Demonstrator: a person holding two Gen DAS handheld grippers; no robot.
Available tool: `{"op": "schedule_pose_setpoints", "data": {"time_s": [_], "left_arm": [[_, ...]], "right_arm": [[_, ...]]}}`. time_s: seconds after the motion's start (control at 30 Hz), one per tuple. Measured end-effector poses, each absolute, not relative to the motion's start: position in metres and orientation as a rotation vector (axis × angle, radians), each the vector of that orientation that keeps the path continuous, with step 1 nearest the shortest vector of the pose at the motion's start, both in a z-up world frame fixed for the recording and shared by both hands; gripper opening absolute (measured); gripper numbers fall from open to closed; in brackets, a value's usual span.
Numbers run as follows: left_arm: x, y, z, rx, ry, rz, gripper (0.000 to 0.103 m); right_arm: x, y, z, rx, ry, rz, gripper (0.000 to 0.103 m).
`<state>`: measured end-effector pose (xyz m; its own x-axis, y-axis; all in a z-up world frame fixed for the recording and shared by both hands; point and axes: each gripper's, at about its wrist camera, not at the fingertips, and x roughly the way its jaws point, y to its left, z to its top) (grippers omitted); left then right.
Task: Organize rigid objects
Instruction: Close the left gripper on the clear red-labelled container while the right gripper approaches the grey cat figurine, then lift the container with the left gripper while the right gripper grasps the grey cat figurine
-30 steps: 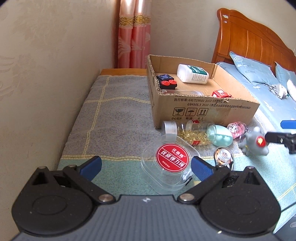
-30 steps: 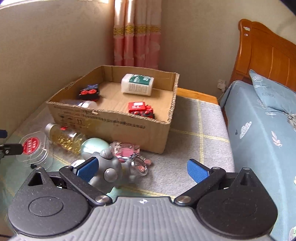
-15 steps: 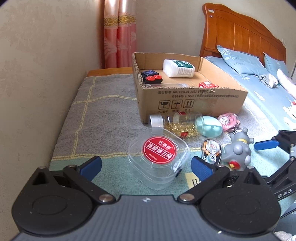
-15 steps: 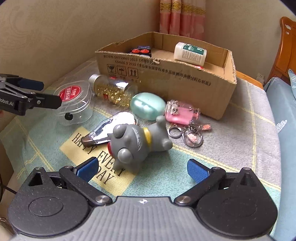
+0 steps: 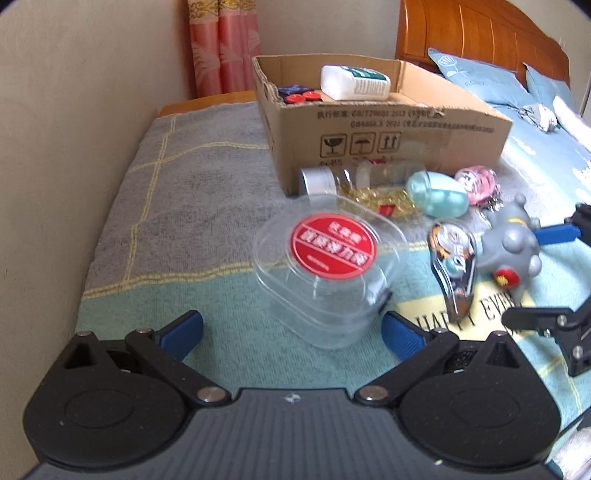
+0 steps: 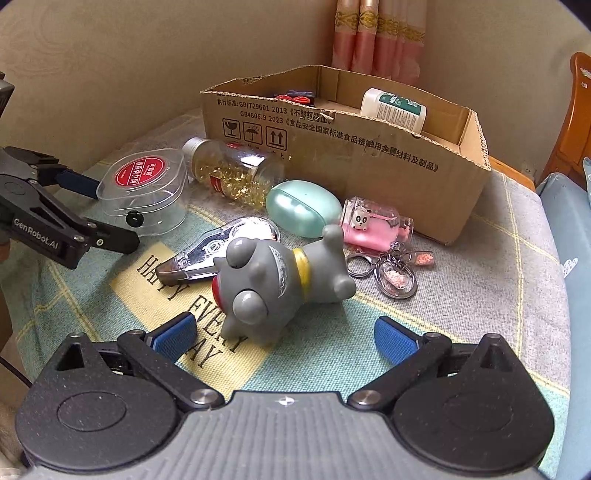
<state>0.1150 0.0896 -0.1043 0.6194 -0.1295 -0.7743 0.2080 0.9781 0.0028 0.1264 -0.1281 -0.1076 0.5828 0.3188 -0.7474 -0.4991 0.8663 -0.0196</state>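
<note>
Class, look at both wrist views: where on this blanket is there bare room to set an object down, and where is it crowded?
Free: the grey blanket between the beige wall and the cardboard box, and the stretch right of the ringed keychains. Crowded: in front of the box, from the clear red-labelled tub to the grey toy dog.

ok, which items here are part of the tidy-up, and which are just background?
Job:
cardboard box
clear case with red label
capsule bottle
green egg case
correction tape
grey dog figure
pink keychain bottle
white bottle, in the box

Background:
blanket
curtain
headboard
pillows
</note>
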Motion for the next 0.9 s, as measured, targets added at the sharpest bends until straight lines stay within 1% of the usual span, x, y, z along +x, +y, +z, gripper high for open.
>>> {"op": "schedule_pose_setpoints", "data": {"time_s": [0.3, 0.4, 0.43, 0.5, 0.7, 0.9], "left_arm": [[0.133, 0.072, -0.1, 0.267, 0.812, -0.251, 0.102], [0.138, 0.072, -0.1, 0.26, 0.806, -0.289, 0.095], [0.139, 0.072, -0.1, 0.249, 0.805, -0.31, 0.088], [0.14, 0.074, -0.099, 0.218, 0.805, -0.346, 0.079], [0.132, 0.077, -0.098, 0.202, 0.817, -0.323, 0.079], [0.106, 0.081, -0.093, 0.155, 0.858, -0.328, 0.079]], "right_arm": [[0.124, -0.129, -0.107, -0.235, 0.81, 0.482, 0.103], [0.125, -0.129, -0.107, -0.236, 0.81, 0.482, 0.103], [0.124, -0.129, -0.107, -0.236, 0.81, 0.482, 0.103], [0.125, -0.129, -0.108, -0.236, 0.809, 0.484, 0.103], [0.126, -0.129, -0.108, -0.239, 0.81, 0.488, 0.103], [0.128, -0.128, -0.107, -0.246, 0.812, 0.498, 0.103]]}}
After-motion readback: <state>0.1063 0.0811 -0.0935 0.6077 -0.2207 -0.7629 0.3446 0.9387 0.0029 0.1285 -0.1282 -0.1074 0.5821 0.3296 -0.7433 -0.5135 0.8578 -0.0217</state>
